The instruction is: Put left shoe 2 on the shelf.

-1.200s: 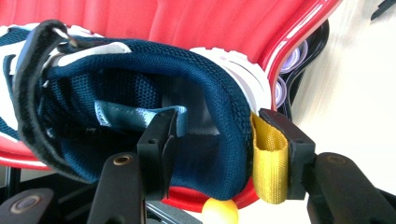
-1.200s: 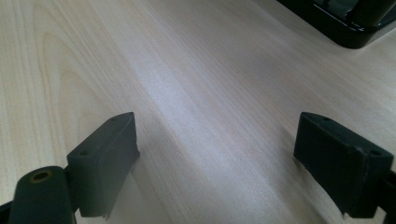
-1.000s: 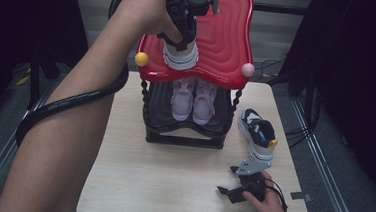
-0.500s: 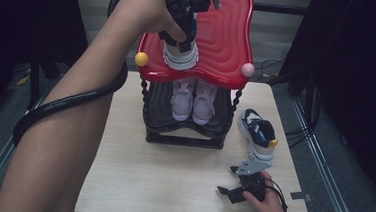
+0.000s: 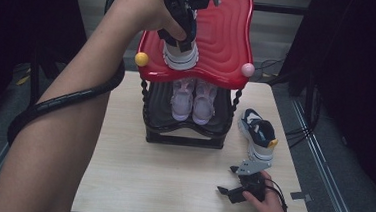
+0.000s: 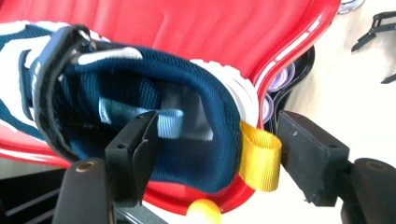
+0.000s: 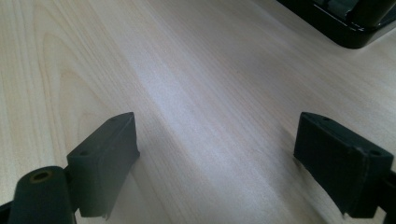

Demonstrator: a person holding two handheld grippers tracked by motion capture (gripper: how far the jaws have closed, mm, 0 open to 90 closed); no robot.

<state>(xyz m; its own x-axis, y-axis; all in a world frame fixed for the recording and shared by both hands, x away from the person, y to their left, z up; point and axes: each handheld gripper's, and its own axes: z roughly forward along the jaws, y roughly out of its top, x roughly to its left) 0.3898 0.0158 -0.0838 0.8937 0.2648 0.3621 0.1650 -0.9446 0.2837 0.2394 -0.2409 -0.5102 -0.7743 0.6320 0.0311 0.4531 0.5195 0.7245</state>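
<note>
Four shoes in all: two navy-and-white sneakers, one on the red top shelf and one on the tabletop, plus a pair of pale lilac sneakers on the black lower shelf. One two-tier rack. Two ball knobs on its red rim, one yellow, one pink. Two claws, left claw and right claw.

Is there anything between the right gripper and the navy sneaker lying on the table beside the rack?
Nothing visible: in the high view only bare table separates the open right gripper from the sneaker.
</note>
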